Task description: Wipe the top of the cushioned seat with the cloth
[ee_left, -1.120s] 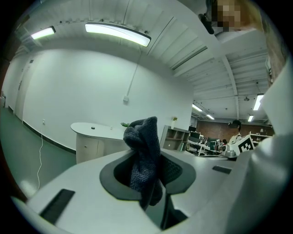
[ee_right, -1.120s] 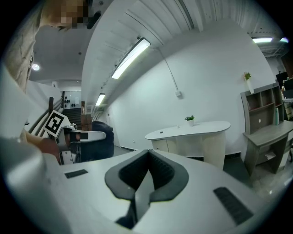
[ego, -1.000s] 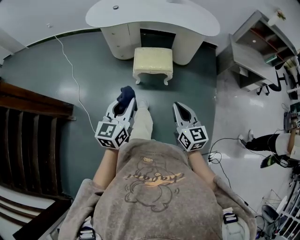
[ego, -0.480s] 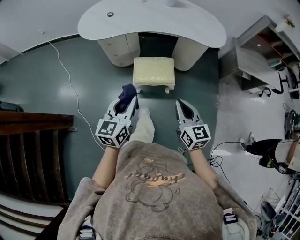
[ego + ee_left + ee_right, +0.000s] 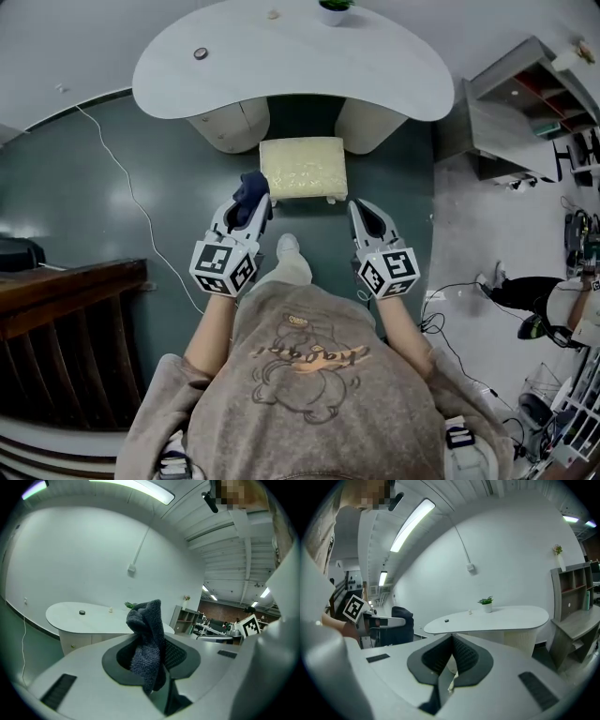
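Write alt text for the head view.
Seen from above, a person's left gripper clamps a dark cloth near a cream cushioned seat at a white curved desk. The right gripper is shut and empty.

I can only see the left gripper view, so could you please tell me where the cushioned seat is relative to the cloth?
Observer: The cushioned seat stands just ahead and to the right of the cloth, partly under the white desk.
Operator: Thank you. Is the right gripper carrying anything?
Observer: No, the right gripper is shut and empty.
Operator: And is the seat's top free?
Observer: Yes, nothing lies on it.
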Demonstrator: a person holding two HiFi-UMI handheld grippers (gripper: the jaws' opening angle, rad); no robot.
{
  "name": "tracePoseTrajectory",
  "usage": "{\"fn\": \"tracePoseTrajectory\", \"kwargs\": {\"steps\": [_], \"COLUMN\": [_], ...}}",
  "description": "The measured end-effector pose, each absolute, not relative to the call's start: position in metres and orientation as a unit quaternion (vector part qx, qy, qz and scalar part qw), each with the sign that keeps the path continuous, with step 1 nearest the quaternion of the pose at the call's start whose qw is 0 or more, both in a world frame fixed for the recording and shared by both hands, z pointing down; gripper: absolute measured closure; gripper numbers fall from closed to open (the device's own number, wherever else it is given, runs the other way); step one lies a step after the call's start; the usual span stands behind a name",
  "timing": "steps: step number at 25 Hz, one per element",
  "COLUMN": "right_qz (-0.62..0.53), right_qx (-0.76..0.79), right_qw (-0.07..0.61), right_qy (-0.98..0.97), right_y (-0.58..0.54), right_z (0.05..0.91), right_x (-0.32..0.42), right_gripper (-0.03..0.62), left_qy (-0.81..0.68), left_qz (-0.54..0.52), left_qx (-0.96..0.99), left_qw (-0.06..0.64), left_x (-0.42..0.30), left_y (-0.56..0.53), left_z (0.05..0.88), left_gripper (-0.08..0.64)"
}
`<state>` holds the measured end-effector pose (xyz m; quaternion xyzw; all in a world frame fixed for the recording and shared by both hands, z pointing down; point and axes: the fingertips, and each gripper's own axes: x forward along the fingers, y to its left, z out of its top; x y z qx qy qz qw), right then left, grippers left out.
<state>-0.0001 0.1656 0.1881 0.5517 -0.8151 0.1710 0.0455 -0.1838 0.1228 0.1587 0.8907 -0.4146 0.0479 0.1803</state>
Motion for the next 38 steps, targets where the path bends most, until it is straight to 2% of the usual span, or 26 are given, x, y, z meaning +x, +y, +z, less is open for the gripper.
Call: {"fn": "tracePoseTrajectory", "kwargs": {"steps": [24, 38], "right_qz": [0.202, 0.226], "right_qx": [0.542, 0.529], "right_qw": [0.066, 0.078], "right_qy": [-0.813, -0.814], "right_y": [0.066, 0.034], "right_z": [0.206, 0.279], "right_x": [0.028, 0.03], "right_gripper": [0.589, 0.589], "left_qy": [-0.43, -0.441], "left_qz": [0.057, 0.082], "left_qx": [0.877, 0.863], "left_qw": [0.206, 0.233], "left_x": [-0.164, -0.164], "left_y": [0.016, -0.015], "left_z": [0.167, 0.248], "left_gripper": [0.46, 0.46]}}
